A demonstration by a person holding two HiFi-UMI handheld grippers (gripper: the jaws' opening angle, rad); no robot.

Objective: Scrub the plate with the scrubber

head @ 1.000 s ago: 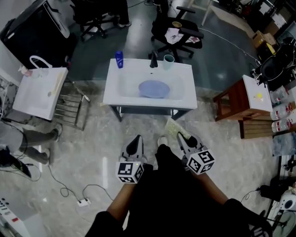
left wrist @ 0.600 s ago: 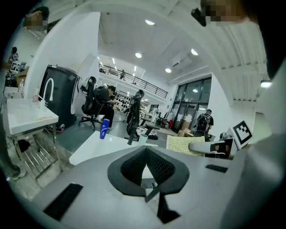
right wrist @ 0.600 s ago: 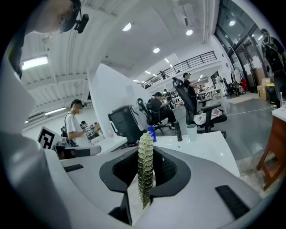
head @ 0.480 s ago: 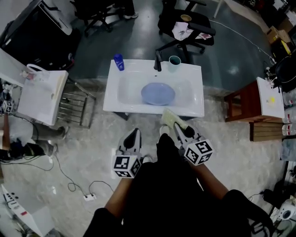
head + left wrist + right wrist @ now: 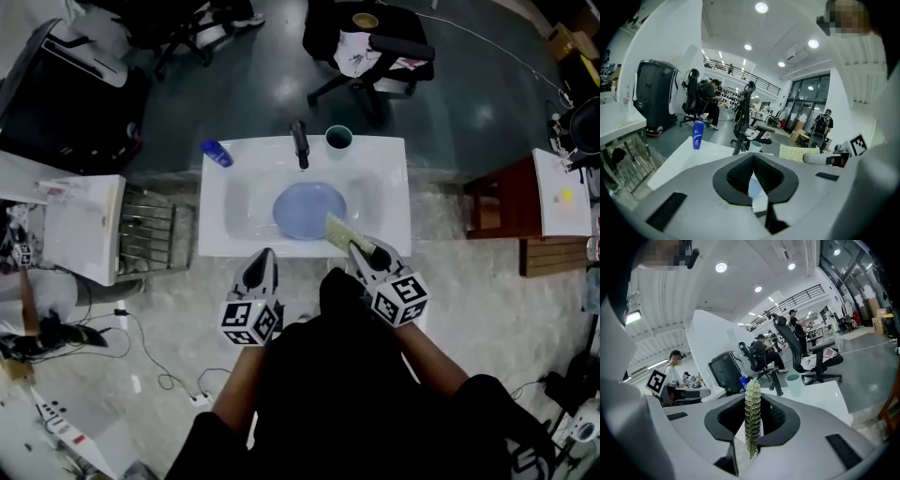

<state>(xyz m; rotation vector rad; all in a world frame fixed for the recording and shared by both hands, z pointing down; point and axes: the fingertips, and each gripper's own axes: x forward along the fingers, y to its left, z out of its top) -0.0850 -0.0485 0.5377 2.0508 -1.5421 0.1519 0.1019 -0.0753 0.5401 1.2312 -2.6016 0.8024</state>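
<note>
The left gripper (image 5: 265, 255) is clenched with nothing in it. In its own view the 2 dark ribbed jaws (image 5: 753, 172) meet with no thing between them. It hangs just short of the near rim of the white sink (image 5: 212, 239), touching nothing.

The right gripper (image 5: 362, 249) is clamped on the scrubber (image 5: 338, 229). In its own view (image 5: 752, 427) the jaws press on both flat faces of the yellow-green pad (image 5: 752, 413), which stands on edge between them and rises past their tips.

Readable writing is scarce. The marker cube (image 5: 250, 322) on each gripper carries square black-and-white code patterns, not words. The blue bottle (image 5: 697, 135) at the sink's back left corner has a pale label, but its print is too small to read.

The plate (image 5: 306, 208), pale blue and round, lies flat in the middle of the sink basin, in front of the dark faucet (image 5: 299, 143) and the teal cup (image 5: 338, 138). From the head view the scrubber's long axis runs from the right gripper's jaws up and left. Its free end points at the plate and lies over the plate's near right edge. I cannot tell whether the 2 touch.
</note>
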